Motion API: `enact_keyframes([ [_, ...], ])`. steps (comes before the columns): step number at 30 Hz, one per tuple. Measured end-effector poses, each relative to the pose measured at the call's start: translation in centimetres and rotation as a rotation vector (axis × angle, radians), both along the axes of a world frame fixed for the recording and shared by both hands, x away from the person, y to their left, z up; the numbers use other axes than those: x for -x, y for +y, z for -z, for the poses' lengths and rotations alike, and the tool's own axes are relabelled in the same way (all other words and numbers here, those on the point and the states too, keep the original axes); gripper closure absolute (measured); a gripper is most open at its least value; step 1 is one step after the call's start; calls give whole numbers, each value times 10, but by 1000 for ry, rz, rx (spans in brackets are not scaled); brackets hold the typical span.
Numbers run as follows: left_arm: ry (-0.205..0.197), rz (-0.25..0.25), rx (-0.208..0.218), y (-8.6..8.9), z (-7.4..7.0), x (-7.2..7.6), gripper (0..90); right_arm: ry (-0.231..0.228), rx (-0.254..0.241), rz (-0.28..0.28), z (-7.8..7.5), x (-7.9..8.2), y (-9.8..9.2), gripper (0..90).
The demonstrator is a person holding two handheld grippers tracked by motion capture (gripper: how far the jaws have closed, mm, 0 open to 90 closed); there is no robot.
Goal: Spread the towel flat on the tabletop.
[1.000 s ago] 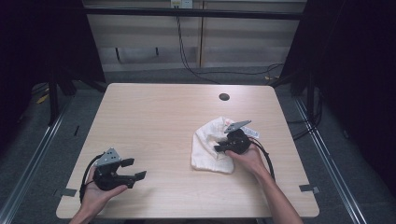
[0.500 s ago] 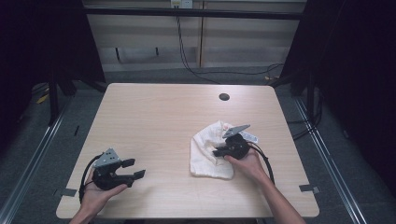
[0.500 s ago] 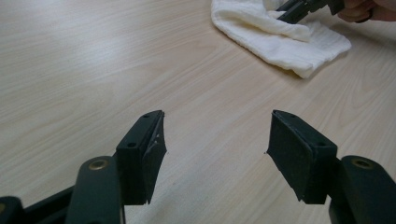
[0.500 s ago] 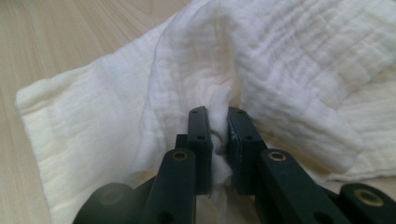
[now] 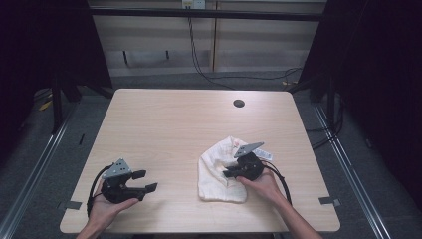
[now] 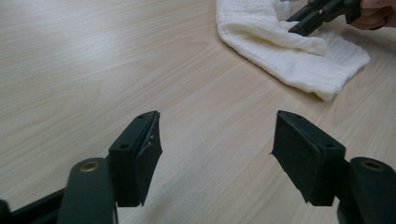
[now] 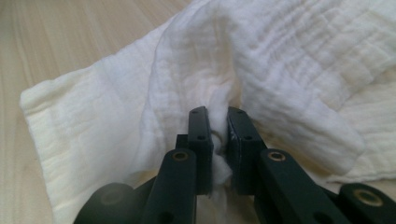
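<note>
A white cloth point(image 5: 216, 174) lies crumpled on the right half of the wooden table point(image 5: 174, 129). My right gripper point(image 5: 228, 174) is shut on a raised fold of it, and its jaws have just been closing on that fold. In the right gripper view the cloth point(image 7: 289, 60) bunches up between the pads at my right gripper point(image 7: 217, 113). Near the front left corner my left gripper point(image 5: 146, 181) rests in the hand, open; its jaws have just been opening with nothing between them. From the left gripper view, my left gripper point(image 6: 217, 135) faces bare wood, with the cloth point(image 6: 289, 56) and the right gripper point(image 6: 310, 18) farther off.
A dark round hole point(image 5: 239, 103) sits in the table near its far edge. Tape marks point(image 5: 328, 200) lie at the front corners. Cables hang behind the table, and metal rails run along both sides of it.
The right gripper has moved toward the table's front and a little left, pulling the pinched fold with it so the cloth bunches more. The left hand has stayed in place.
</note>
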State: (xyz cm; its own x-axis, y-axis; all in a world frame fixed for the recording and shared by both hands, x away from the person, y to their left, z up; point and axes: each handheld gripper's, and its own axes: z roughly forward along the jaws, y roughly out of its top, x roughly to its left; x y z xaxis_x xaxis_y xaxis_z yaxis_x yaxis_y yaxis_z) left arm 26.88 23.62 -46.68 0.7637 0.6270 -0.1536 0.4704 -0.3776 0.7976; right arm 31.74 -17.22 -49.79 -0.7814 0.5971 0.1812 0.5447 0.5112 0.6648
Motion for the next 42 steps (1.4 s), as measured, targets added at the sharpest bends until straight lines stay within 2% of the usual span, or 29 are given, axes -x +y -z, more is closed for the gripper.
enact_keyframes([
  [5,10,-2,10,-1,0,1,300,14,-1,-18,-1,8,6,811],
  [9,5,-5,-6,-4,0,0,286,14,-5,-27,-1,11,11,811],
  [14,1,12,-27,-9,1,1,301,25,-14,-27,0,15,17,810],
  [17,8,20,-19,-12,1,1,310,24,-22,-26,0,16,22,808],
  [18,11,27,-21,-12,1,1,318,26,-32,-41,1,17,27,807],
  [25,0,37,-26,-16,0,2,337,18,-23,-70,0,24,42,803],
  [28,6,40,8,-18,-1,2,372,15,-28,-77,0,27,48,799],
  [32,1,62,-5,-24,0,3,400,23,-41,-77,0,30,53,782],
  [35,3,86,-21,-30,1,5,427,23,-46,-93,-1,33,58,736],
  [36,6,103,-31,-34,2,6,446,11,-40,-102,-2,35,60,677],
  [38,5,109,-32,-36,1,7,456,3,-38,-104,-4,35,61,642],
  [42,-8,116,-11,-39,-7,7,489,-17,-81,-111,-16,37,53,538],
])
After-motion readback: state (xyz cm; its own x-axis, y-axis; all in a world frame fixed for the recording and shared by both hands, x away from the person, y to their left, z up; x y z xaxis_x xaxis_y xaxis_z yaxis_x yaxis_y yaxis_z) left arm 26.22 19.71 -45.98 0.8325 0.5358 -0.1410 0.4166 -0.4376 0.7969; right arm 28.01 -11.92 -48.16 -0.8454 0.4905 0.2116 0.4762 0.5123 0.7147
